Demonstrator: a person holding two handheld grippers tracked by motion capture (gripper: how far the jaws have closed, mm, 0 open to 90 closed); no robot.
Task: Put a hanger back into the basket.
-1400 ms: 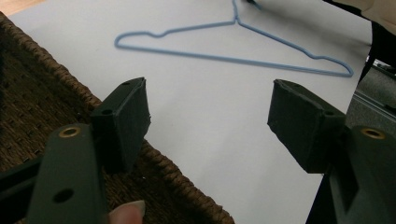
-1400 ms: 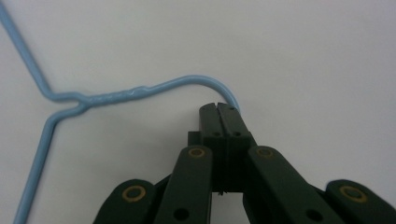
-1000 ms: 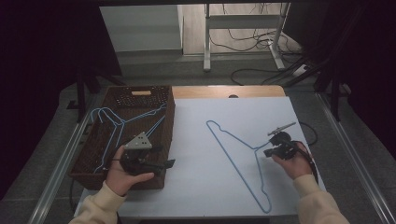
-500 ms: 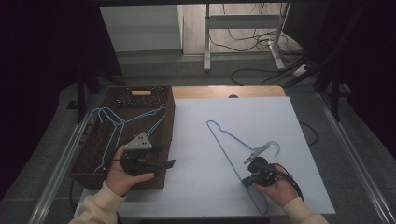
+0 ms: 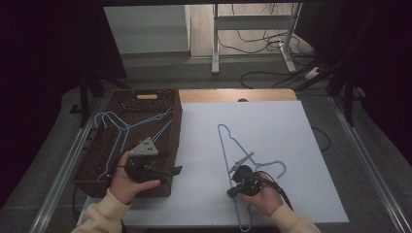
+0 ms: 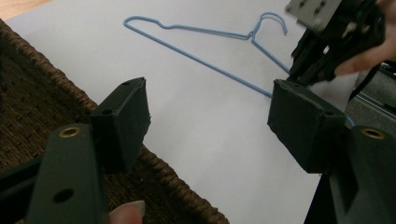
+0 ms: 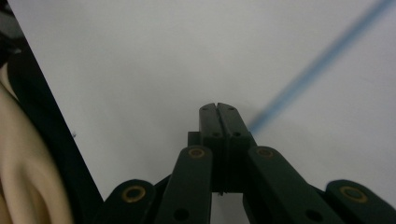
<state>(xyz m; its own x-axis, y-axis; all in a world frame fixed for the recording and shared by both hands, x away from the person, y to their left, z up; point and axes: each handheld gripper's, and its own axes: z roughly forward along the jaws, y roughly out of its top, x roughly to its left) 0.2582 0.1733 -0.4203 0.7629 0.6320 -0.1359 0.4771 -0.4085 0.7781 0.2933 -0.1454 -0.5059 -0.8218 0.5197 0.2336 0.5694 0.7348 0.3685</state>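
A blue wire hanger (image 5: pixel 225 145) lies on the white sheet (image 5: pixel 286 121), one corner far from me and its hook (image 5: pixel 279 165) beside my right hand. My right gripper (image 5: pixel 230 193) points left and toward me, shut on the hanger's wire. In the right gripper view the jaws are pressed together (image 7: pixel 218 109) and the blurred blue wire (image 7: pixel 317 65) runs out from beside them. My left gripper (image 5: pixel 177 170) stands open over the basket's near right corner. Between its fingers (image 6: pixel 208 116) I see the hanger (image 6: pixel 201 65) and the right gripper (image 6: pixel 292 74) beyond.
A brown wicker basket (image 5: pixel 172 126) stands at the left with more blue hangers (image 5: pixel 121 126) inside. A strip of wooden tabletop (image 5: pixel 233 94) shows behind the sheet. Metal rails run along both sides, and cables lie on the floor at the back.
My right hand has come toward me and leftward with the hanger, which has swung so that its hook now points right. The left hand has stayed put.
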